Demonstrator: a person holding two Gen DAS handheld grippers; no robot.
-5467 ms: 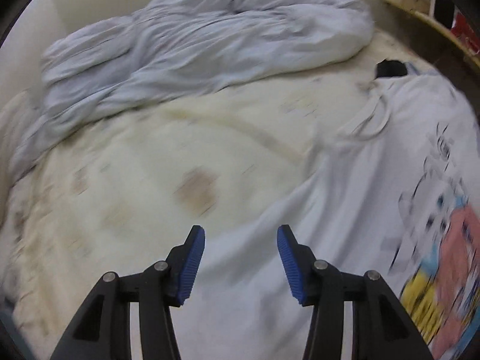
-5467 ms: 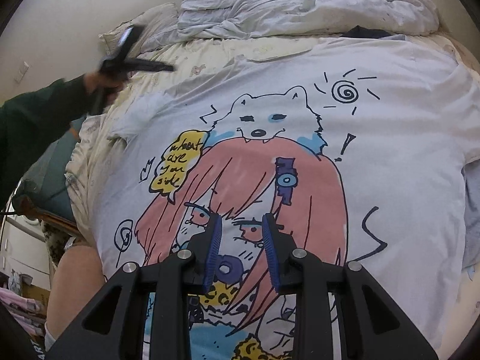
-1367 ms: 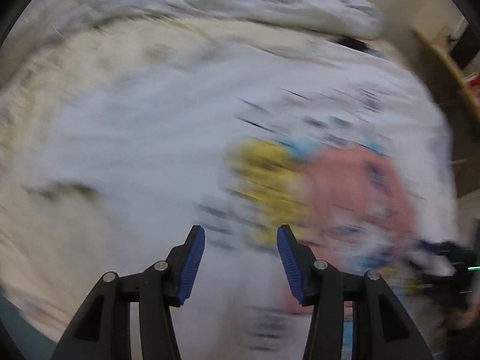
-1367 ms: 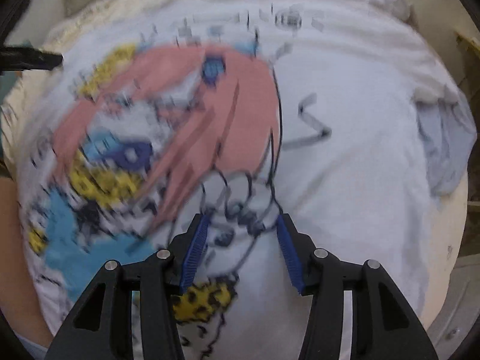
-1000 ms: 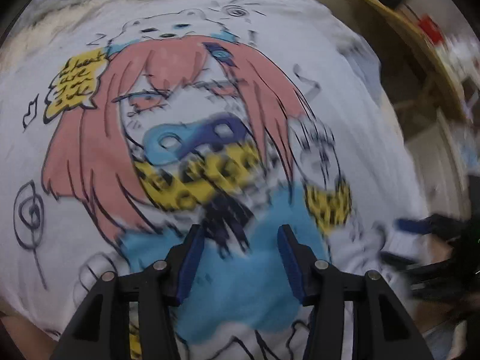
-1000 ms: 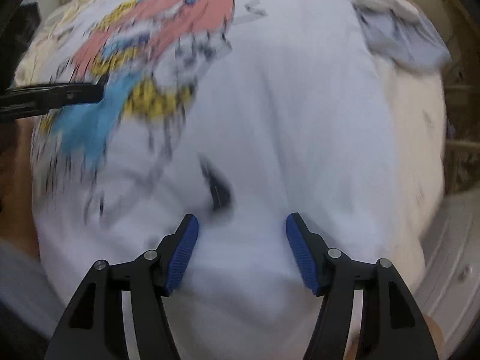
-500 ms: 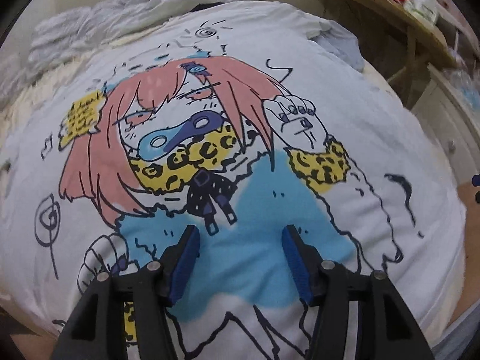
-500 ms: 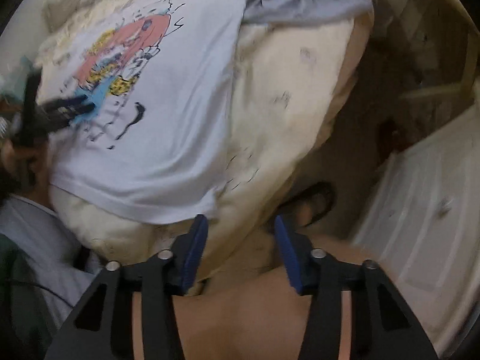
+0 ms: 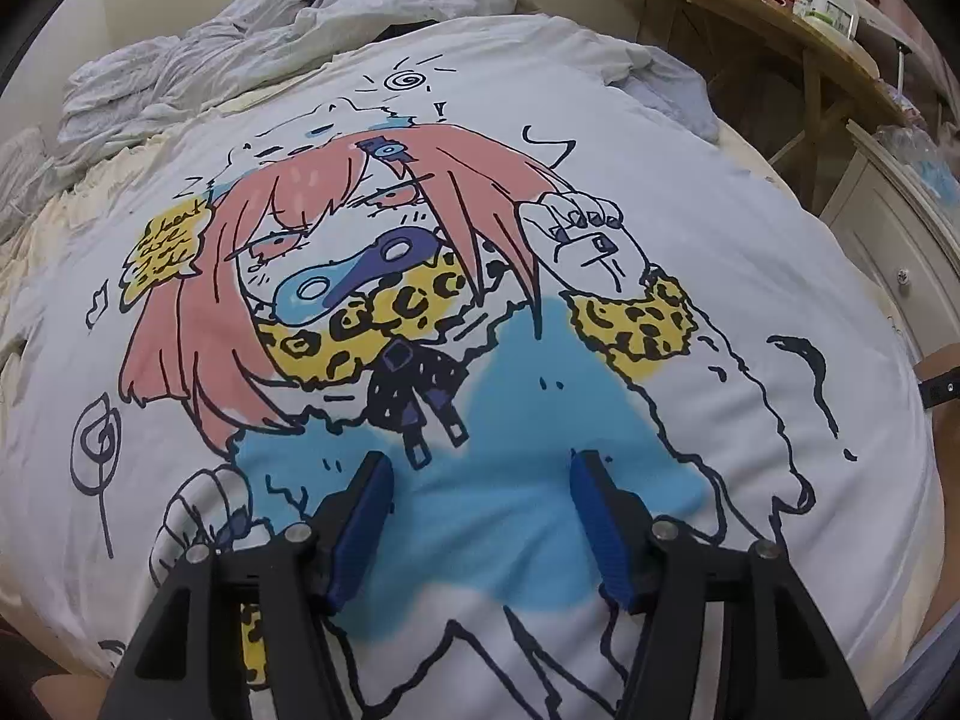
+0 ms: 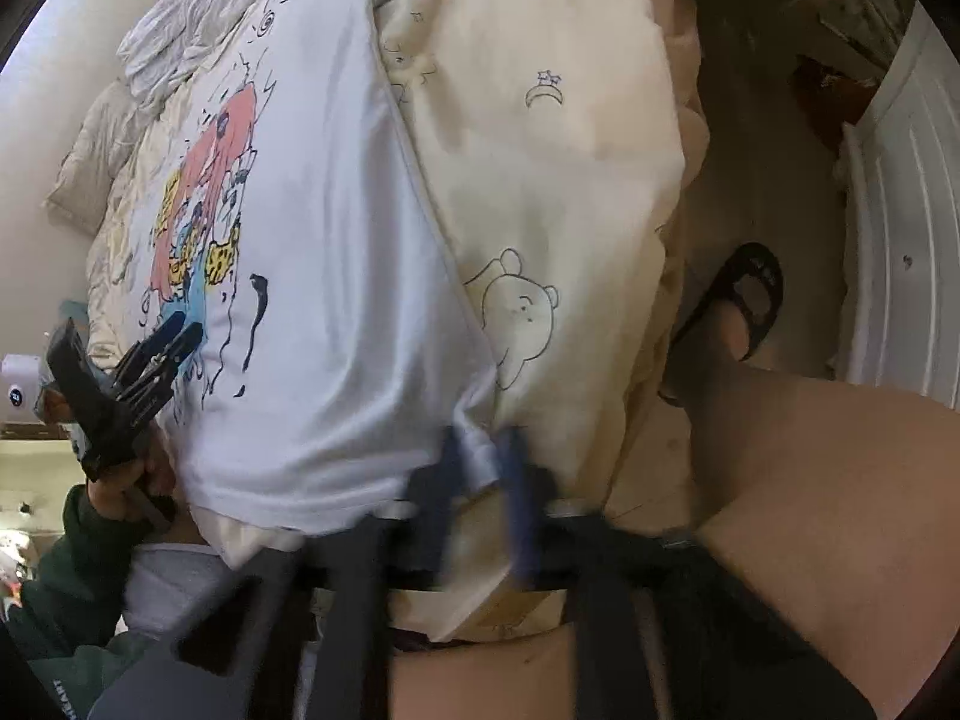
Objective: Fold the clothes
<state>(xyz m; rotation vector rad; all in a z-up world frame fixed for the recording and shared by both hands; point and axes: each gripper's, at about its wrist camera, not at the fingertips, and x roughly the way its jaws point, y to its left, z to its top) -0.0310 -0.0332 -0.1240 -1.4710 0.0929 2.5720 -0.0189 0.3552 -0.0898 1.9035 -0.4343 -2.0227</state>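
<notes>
A white T-shirt [image 9: 690, 240] with a large cartoon print lies spread flat on the bed. My left gripper [image 9: 480, 516] hovers over the blue patch of the print near the hem. Its jaws are opening, with flat fabric below the gap and neither pad pressing on it. In the right wrist view the shirt [image 10: 336, 300] drapes over the mattress edge. My right gripper [image 10: 480, 468], blurred, is shut on the shirt's hem corner there. The left gripper [image 10: 180, 330] shows at the far left, held in a hand with a green sleeve.
A crumpled grey-white duvet [image 9: 270, 42] lies at the head of the bed, and a grey garment [image 9: 678, 90] beside the shirt. The cream sheet [image 10: 540, 150] hangs over the bed's side. A wooden shelf [image 9: 750, 0], white drawers [image 9: 888, 228], a bare leg [image 10: 810, 510] and sandalled foot [image 10: 738, 306] stand close.
My right gripper swung off the shirt's middle to its hem corner at the bed edge and shut on it. My left gripper stayed over the print, and its jaws spread a little wider.
</notes>
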